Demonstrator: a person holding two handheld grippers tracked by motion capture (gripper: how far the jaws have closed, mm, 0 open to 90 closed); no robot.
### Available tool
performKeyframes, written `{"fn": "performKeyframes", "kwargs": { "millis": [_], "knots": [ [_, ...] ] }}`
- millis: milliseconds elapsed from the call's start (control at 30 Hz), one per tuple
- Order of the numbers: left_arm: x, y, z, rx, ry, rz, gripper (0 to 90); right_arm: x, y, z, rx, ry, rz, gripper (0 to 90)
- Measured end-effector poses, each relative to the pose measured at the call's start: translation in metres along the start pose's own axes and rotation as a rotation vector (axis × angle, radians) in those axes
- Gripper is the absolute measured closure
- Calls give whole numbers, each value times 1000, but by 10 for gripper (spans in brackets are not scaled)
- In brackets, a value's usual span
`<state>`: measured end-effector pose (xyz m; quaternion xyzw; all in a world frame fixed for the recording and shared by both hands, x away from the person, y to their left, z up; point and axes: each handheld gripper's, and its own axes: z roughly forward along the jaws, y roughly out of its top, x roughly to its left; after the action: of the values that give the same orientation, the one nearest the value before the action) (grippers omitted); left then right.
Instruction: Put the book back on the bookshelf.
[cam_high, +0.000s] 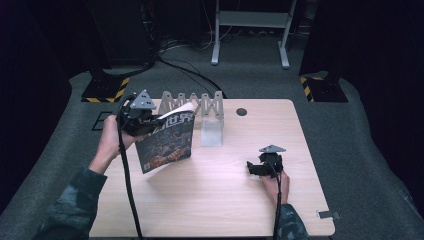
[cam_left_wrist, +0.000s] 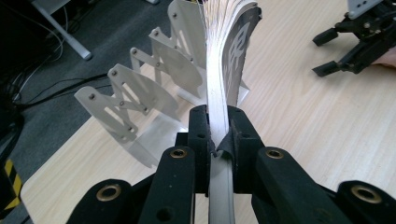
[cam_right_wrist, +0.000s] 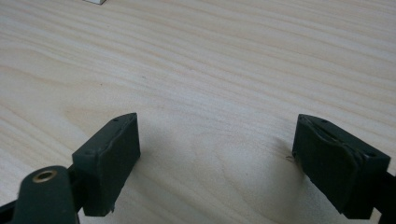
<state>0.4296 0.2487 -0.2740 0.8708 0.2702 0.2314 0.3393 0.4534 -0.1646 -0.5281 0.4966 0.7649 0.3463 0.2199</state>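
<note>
Pale wood forms the table, the largest thing in the scene, set on grey carpet amid dark surroundings. At its far edge, left of centre, a white folding rack with zigzag dividers is stood, its slots presumably meant to take books upright. Just left of and nearer than the rack, a magazine with a dark illustrated cover is held clear of the tabletop, tilted, with its lower corner near the wood. It is gripped at its upper left edge by the left gripper, whose jaws are closed tight on the bundled pages, as seen in the left gripper view; the edge grip seems chosen so the magazine hangs nearly upright and can be steered into a slot. The pages fan apart beyond the jaws, so some sag is to be expected. The right gripper is rested on the table at the near right, well apart from the magazine, its jaws spread wide over bare wood and nothing held, likely kept out of the way
</note>
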Motion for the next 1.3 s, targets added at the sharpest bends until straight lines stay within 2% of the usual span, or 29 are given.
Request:
{"fn": "performKeyframes", "kwargs": {
  "millis": [300,333,400,700,933,1067,1300],
  "knots": [
    [15,-2,-5,19,46,-26,823,0,0,-1,5,7,1,144],
    [15,-2,-5,16,50,-45,822,0,0,-1,5,7,1,144],
    [18,-2,-5,13,61,-41,822,0,0,0,5,3,-1,144],
    [34,-1,3,19,96,-101,823,0,0,0,6,2,2,144],
    [39,3,12,21,128,-130,824,0,0,0,6,2,2,144],
    [42,4,16,-8,153,-169,824,0,0,-1,10,0,2,144],
    [47,8,25,15,170,-190,824,0,0,-1,11,0,1,144]
  ]
}}
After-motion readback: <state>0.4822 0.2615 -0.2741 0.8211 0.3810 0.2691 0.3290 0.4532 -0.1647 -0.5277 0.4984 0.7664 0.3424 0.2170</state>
